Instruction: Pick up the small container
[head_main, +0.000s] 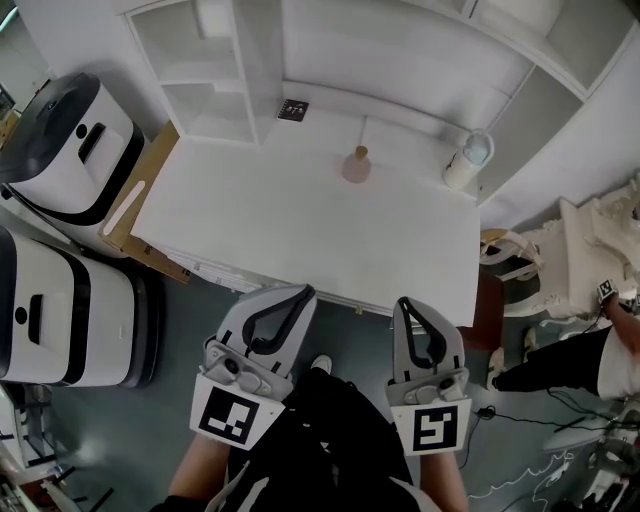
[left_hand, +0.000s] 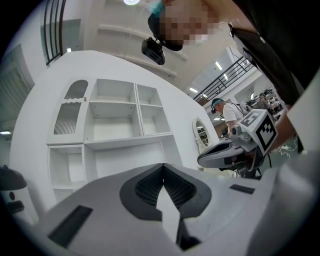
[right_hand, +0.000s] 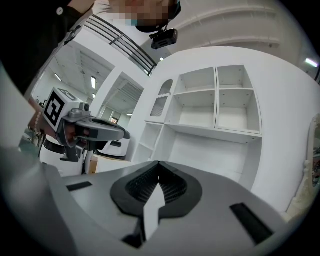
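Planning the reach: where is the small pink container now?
In the head view, the small pink container stands near the far edge of the white table, about mid-width, left of the white canister.

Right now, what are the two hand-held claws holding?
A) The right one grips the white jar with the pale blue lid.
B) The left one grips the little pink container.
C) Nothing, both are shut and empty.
C: the left gripper and the right gripper both show jaws closed together on nothing, while the small pink container stands out of their reach on the white table.
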